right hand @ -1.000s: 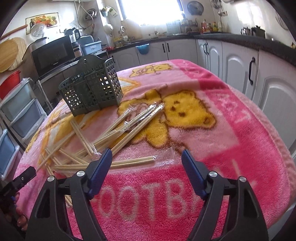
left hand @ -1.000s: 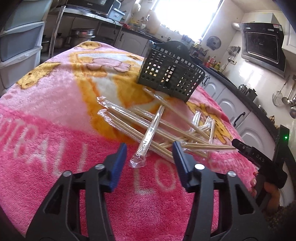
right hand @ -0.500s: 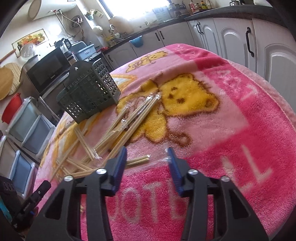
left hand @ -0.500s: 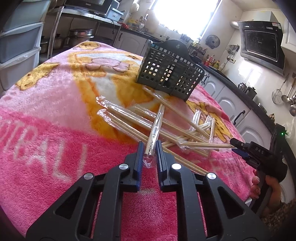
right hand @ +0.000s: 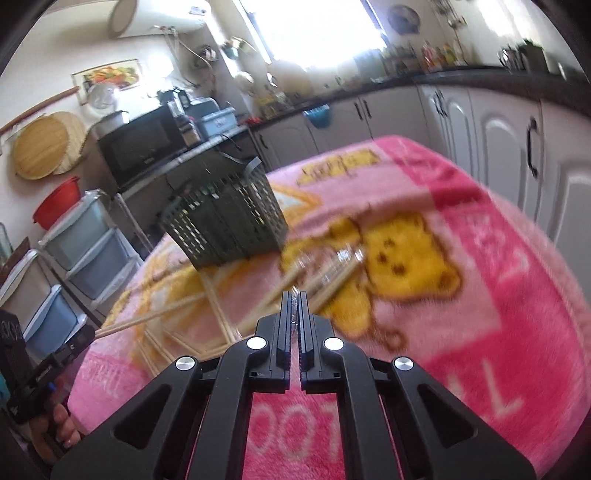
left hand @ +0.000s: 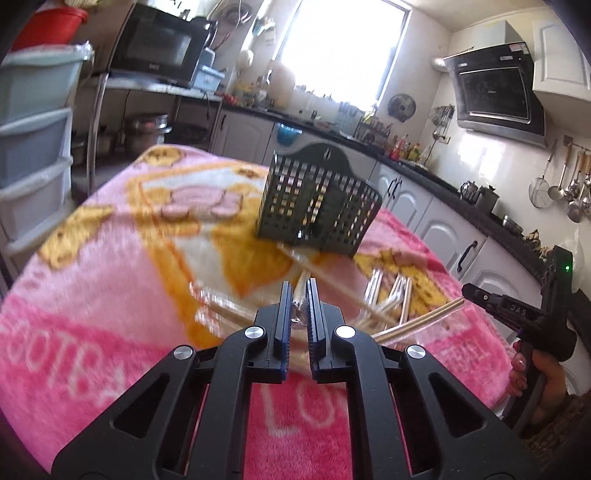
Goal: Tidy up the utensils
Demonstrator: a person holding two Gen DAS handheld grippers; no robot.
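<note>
Chopsticks (left hand: pixel 388 306) in clear wrappers lie crisscrossed on a pink blanket (left hand: pixel 110 295), just before a dark basket (left hand: pixel 317 206). Blanket lies bare nearer its edges. Left tool (left hand: pixel 297 306) and right tool (right hand: pixel 294 314), spread earlier, have just been closing; each now pinches one wrapped pair, lifted.

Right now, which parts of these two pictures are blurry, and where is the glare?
Left wrist view: window blown out white, blanket and loose chopsticks smeared, left hand-held gripper sharp. Right wrist view: window glares too, basket and blanket streaked, right hand-held gripper crisp; fisheye bends the cabinets.
</note>
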